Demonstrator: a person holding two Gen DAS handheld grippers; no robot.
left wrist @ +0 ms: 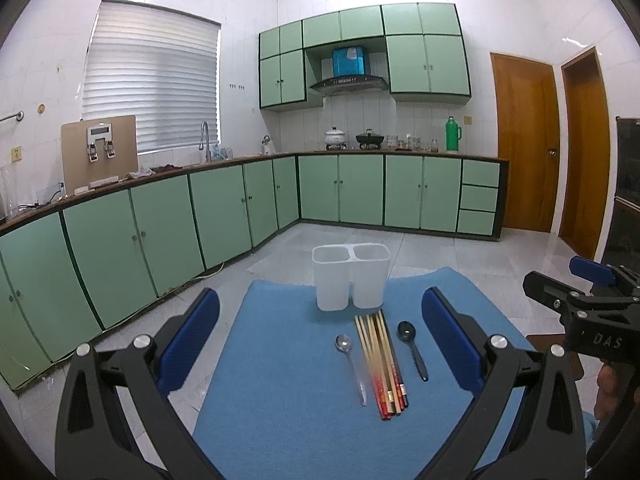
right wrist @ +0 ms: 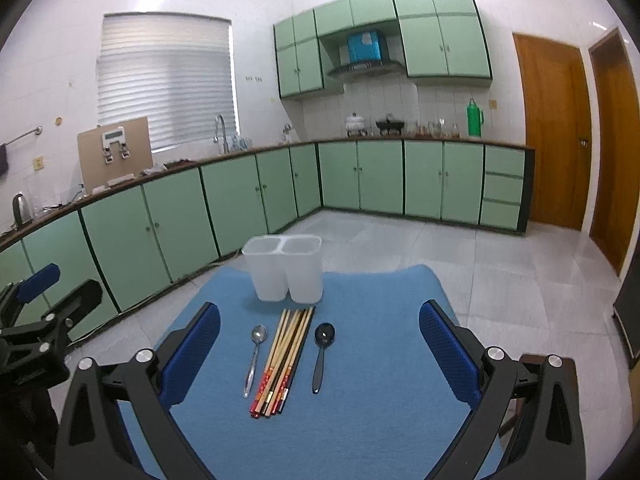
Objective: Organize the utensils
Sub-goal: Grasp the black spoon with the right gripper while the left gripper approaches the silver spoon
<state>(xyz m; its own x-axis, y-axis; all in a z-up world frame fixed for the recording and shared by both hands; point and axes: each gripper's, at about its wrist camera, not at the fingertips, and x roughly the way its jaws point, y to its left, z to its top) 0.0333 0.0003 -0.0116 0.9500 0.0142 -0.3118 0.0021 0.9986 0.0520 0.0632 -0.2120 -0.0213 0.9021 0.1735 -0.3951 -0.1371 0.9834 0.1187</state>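
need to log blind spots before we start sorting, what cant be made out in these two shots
- Inside of the white two-compartment holder: both wrist views look at it from the side, so its frosted walls hide the bottoms of the compartments.
- Chopsticks: bunched and overlapping, so no exact count in either view.
- Near edge of the blue mat: cut off by the left gripper body and frame edge.
- Jars on the far counter: too small to identify.
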